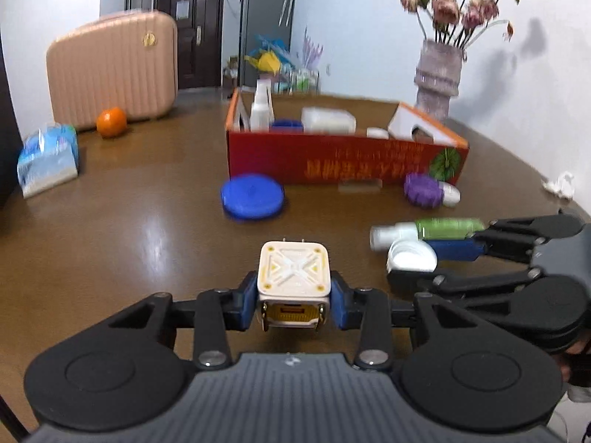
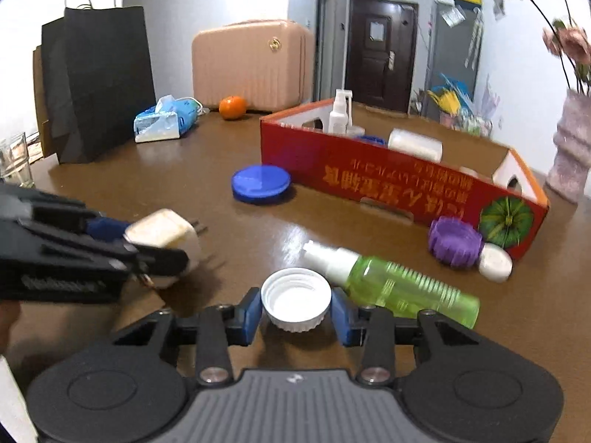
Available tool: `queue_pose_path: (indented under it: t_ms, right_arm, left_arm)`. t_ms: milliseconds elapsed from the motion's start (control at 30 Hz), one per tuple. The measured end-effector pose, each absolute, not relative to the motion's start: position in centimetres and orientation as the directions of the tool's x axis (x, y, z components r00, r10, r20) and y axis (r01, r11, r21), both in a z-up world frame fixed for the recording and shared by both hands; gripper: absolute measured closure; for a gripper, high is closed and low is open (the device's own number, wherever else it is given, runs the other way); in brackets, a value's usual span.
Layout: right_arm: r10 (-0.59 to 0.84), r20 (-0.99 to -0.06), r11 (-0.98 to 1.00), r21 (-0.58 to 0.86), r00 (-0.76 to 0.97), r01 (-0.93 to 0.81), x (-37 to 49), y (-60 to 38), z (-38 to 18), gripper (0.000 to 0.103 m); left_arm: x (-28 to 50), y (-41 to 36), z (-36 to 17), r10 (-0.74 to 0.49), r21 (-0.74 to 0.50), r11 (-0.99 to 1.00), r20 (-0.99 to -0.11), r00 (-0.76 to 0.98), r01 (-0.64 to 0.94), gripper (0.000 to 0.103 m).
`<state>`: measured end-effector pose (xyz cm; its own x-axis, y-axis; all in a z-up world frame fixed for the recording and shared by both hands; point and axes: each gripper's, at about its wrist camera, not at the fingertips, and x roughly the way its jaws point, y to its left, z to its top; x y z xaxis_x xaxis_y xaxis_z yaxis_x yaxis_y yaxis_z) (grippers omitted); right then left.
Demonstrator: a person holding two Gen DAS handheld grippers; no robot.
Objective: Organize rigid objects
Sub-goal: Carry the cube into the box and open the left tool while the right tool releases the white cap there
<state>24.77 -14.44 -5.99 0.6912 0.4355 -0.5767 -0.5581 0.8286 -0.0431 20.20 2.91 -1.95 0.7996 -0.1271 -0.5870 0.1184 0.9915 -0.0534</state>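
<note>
My left gripper (image 1: 293,304) is shut on a cream square plug adapter (image 1: 293,271) and holds it above the brown table; it also shows in the right wrist view (image 2: 162,238). My right gripper (image 2: 296,313) is shut on a white bottle cap (image 2: 296,299), seen too in the left wrist view (image 1: 412,256). A green spray bottle (image 2: 399,286) lies just right of it. A blue round lid (image 1: 253,195) and a purple-and-white cap (image 1: 430,190) lie in front of the red cardboard box (image 1: 332,158), which holds a white spray bottle (image 1: 261,105) and other items.
A pink suitcase (image 1: 112,68), an orange (image 1: 110,122) and a tissue pack (image 1: 48,158) stand at the far left. A vase with flowers (image 1: 437,81) stands behind the box. A black paper bag (image 2: 96,85) and a glass (image 2: 14,160) are at the left.
</note>
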Motion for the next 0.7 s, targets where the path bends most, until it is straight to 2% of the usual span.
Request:
queue_pose_path:
  t_ms: [167, 367, 700]
  right_arm:
    - [0.385, -0.57, 0.823, -0.144, 0.726, -0.55, 27.4, -14.2, -5.7, 0.064]
    - [0.379, -0.533, 0.854, -0.113, 0.757, -0.508, 29.9, -16.1, -4.6, 0.064]
    - [0.359, -0.505, 0.898, -0.044, 0.785, -0.439, 33.8, -18.5, -4.4, 0.064]
  left_arm:
    - [23.5, 3.3, 0.2, -0.09, -0.024, 0.995, -0.548, 0.832, 0.092, 0.064]
    - [27.6, 3.0, 1.4, -0.104, -0.026, 0.994, -0.52, 0.848, 0.106, 0.064]
    - [35.8, 1.4, 1.5, -0.159, -0.078, 0.987, -0.562, 0.812, 0.139, 0.064]
